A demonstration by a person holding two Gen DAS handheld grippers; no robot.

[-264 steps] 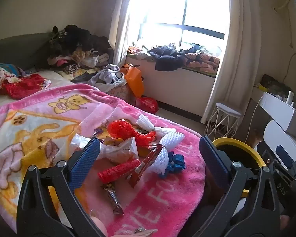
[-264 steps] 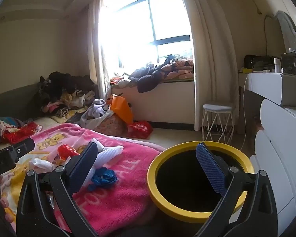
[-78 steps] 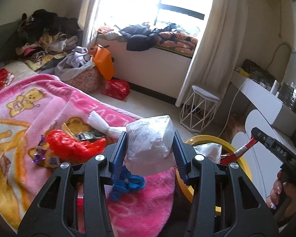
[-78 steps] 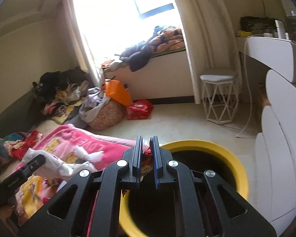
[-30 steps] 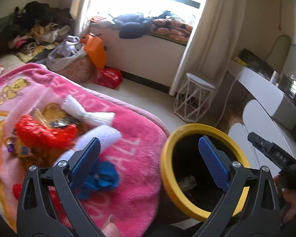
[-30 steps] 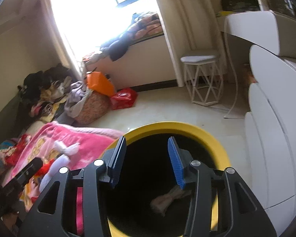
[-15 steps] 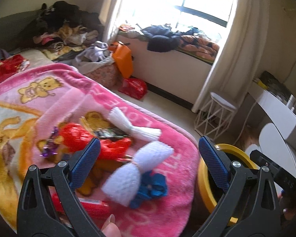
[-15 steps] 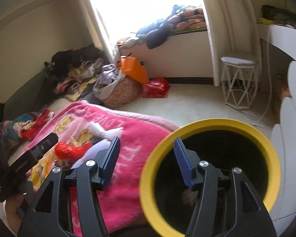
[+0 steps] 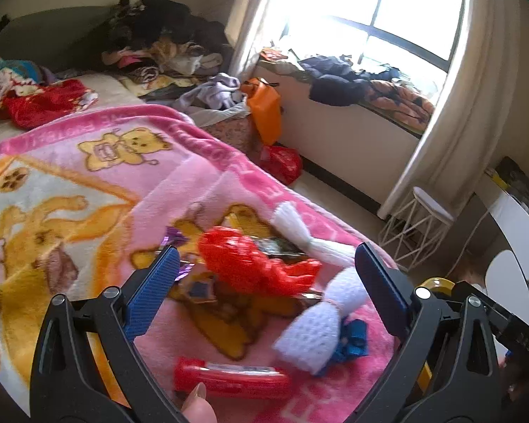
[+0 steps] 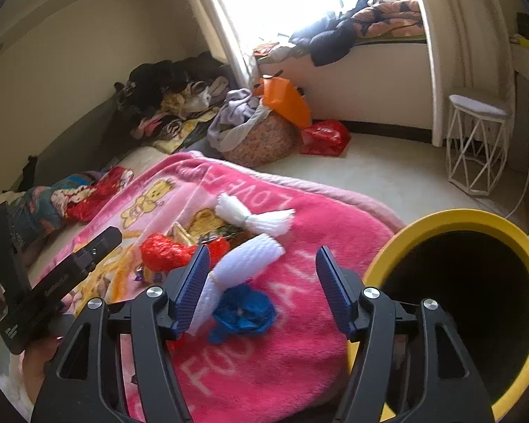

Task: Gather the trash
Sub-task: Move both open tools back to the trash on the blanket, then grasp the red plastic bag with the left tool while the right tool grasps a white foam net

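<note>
1. Trash pile: a red mesh bag (image 9: pixel 254 264), a white foam net (image 9: pixel 321 320), a blue wrapper (image 10: pixel 243 312) and a red tube (image 9: pixel 229 380) lie clustered on the pink blanket (image 9: pixel 88 183), lower centre of both views.
2. Change: a second ago both grippers looked into the yellow bin (image 10: pixel 451 218); both now face the pile, nothing carried, so another pickup appears to begin.
3. Left gripper (image 9: pixel 264 296): jaws spread wide and empty, framing the mesh bag, angled downward.
4. Right gripper (image 10: pixel 261 282): jaws have just been opening, nothing pinched; foam net and blue wrapper show between them. The bin sits lower right.
</note>
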